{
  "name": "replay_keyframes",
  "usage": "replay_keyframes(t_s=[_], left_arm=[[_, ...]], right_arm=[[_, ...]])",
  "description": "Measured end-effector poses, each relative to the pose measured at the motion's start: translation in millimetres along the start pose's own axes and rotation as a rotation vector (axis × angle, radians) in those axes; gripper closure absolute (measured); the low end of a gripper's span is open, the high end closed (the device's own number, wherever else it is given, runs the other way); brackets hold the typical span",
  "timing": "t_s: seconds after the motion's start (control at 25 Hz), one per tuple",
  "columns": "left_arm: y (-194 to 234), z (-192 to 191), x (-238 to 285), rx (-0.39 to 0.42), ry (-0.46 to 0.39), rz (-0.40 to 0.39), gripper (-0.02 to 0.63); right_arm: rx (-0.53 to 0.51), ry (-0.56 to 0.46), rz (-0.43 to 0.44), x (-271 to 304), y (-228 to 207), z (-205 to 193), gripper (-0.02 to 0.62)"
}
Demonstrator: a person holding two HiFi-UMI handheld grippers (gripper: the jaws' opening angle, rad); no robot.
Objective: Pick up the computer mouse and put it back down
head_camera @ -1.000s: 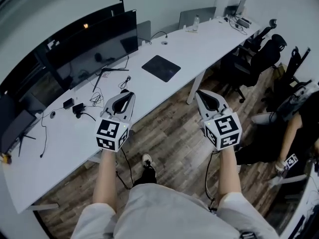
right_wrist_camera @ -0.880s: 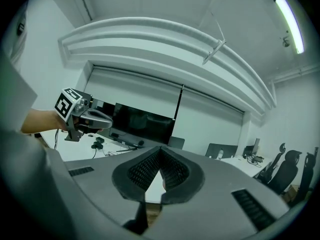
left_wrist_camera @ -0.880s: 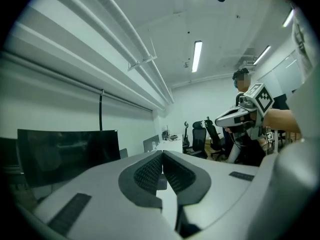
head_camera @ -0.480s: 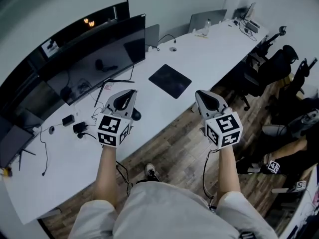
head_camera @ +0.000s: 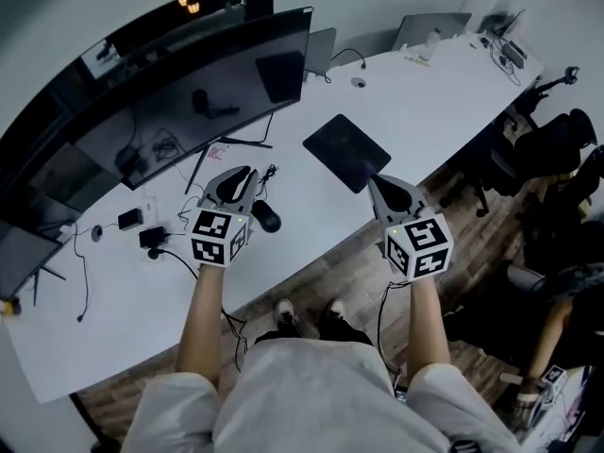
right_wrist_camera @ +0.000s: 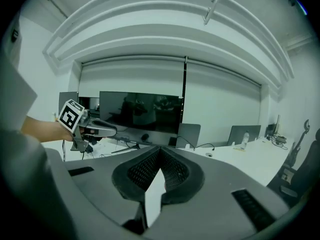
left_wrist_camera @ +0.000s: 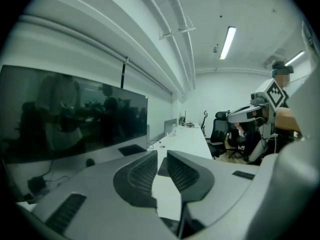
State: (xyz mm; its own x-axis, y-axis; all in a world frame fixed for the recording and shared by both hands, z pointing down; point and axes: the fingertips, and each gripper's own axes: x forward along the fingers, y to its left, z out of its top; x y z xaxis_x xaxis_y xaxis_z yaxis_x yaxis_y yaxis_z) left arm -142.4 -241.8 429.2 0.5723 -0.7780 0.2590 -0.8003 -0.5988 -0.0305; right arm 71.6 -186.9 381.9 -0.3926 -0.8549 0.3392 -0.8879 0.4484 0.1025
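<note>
1. Over the white surface [head_camera: 425, 92], the left gripper [head_camera: 241, 173] jaws have just been opening to a narrow crack, with nothing between them.
2. Right gripper [head_camera: 378, 180] jaws are closed and empty.
3. Computer mouse [head_camera: 267, 217] lies on the surface just beside the left gripper, near the black mouse pad [head_camera: 346, 152].

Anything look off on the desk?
The computer mouse lies on the bare desk, apart from the mouse pad. Loose cables sprawl left of it in the head view. No spill or damage visible.

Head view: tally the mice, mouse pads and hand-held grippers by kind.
Black computer mouse: 1
Black rectangular mouse pad: 1
Grey hand-held grippers: 2 (left hand-held gripper, jaws have just been opening, nothing between; right hand-held gripper)
Total: 4
</note>
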Motion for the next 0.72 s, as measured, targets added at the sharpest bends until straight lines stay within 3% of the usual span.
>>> replay_keyframes(t_s=[0.12, 0.48, 0.72], left_arm=[[14.0, -31.3, 17.5, -0.042, 0.062, 0.039, 0.461], [17.3, -158.8, 59.0, -0.283, 0.303, 0.139, 0.35], [-0.1, -233.8, 69.8, -0.44, 0.447, 0.208, 0.316]], right_arm=[[0.008, 0.031, 0.043, 29.1, -5.9, -16.2, 0.581], [0.006, 0.138, 0.169, 91.8, -9.7, -60.9, 0.58], [0.027, 0.199, 0.204, 106.7, -10.8, -95.3, 0.58]])
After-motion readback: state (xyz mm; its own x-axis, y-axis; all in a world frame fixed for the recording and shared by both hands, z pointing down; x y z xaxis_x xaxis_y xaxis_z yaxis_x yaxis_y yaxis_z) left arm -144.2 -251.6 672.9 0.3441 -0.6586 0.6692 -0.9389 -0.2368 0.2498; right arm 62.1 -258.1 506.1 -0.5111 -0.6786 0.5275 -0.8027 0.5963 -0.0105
